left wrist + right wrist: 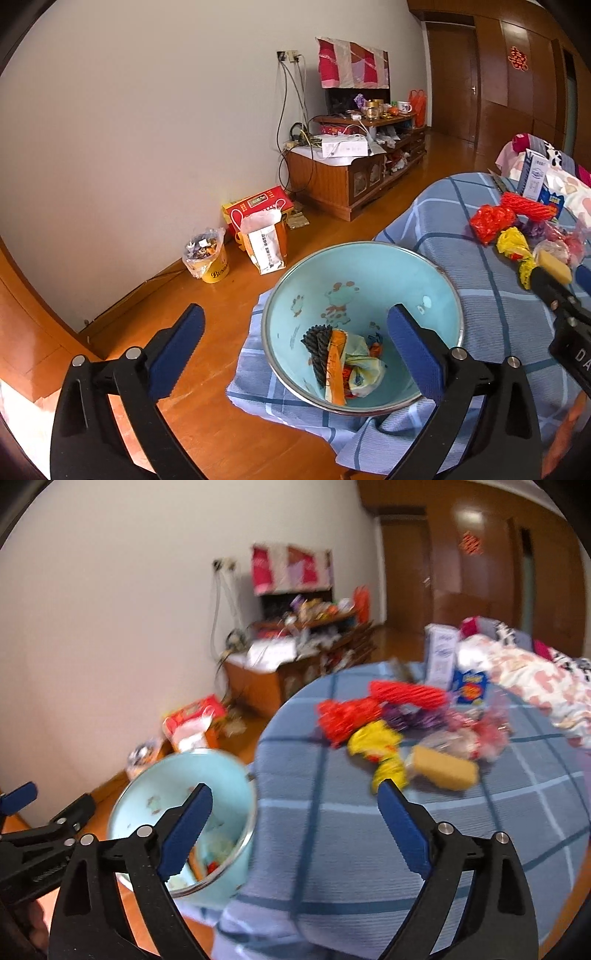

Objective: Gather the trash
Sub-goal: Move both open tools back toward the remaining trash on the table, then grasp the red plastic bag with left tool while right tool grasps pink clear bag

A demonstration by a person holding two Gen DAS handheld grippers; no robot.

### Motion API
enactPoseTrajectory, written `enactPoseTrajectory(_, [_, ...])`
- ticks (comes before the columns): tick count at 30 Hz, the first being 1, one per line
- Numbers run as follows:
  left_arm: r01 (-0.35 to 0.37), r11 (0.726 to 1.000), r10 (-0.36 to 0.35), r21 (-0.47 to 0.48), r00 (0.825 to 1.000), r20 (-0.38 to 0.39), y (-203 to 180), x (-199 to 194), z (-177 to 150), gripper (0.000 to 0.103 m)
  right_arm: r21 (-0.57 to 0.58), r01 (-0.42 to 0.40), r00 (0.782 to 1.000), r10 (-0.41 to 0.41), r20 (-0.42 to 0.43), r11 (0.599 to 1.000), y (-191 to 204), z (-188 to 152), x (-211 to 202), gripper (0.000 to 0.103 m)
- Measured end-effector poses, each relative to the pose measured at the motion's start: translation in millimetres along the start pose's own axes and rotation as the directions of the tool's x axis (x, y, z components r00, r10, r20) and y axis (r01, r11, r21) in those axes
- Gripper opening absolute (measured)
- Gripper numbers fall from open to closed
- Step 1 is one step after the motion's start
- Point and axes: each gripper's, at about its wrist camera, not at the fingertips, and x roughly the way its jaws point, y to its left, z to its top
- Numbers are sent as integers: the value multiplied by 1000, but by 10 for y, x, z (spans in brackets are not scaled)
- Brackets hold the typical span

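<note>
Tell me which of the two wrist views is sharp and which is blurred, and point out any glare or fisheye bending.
Left wrist view: sharp, the wrappers in the bowl read clearly; floor washed out by glare at lower left; wall edge bowed by the fisheye. Right wrist view: smeared throughout, the yellow wrapper and sponge soft; a glare patch on the wooden door.

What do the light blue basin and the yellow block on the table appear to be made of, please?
Light blue basin: probably enamelled metal, judging by its glossy printed inside and bare silvery rim. Yellow block: likely sponge or foam, matte with soft edges, though blur leaves that uncertain.
</note>
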Motion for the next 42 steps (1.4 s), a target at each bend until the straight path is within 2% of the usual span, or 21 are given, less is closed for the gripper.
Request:
enactPoseTrajectory(2, [1,1000,-1,9,1000,4,-52,-35,4,97,43,27,997,-30,70,999,-126,-45,-110,93])
enactPoseTrajectory(3, [8,1000,-8,15,1000,7,-85,-56,2,97,55,35,997,-39,68,998,-190,-52,-133,93])
enactPoseTrajectory(9, [92,995,-92,36,996,-2,-306,-117,-46,97,73,109,994,-106,-39,991,-585,-105,-98,93])
enactPoseTrajectory(17, [197,976,-194,93,980,-48,-710,-139,-125,97,161,179,982,-166,-95,970,-1186,-276,-122,93])
enactPoseTrajectory(22, [252,962,-246,102,967,-64,-872,-151,-152,97,195,211,976,-194,-101,958,-1420,-344,-180,92])
enactPoseTrajectory(27, [286,951,-277,114,957,-90,-1016,-108,-191,97,242,229,972,-208,-108,943,-1668,-371,-190,92])
enactPoseTrajectory(33, [300,945,-289,129,952,-96,-1114,-25,-153,97,262,241,970,-221,-104,934,-1876,-327,-182,91])
enactPoseTrajectory(37, [328,937,-317,120,943,-100,-1179,62,-58,97,273,240,970,-220,-100,932,-2018,-237,-141,83])
enactPoseTrajectory(42, [349,926,-343,141,937,-69,-1320,158,136,96,283,236,972,-220,-87,930,-2216,-51,-55,79])
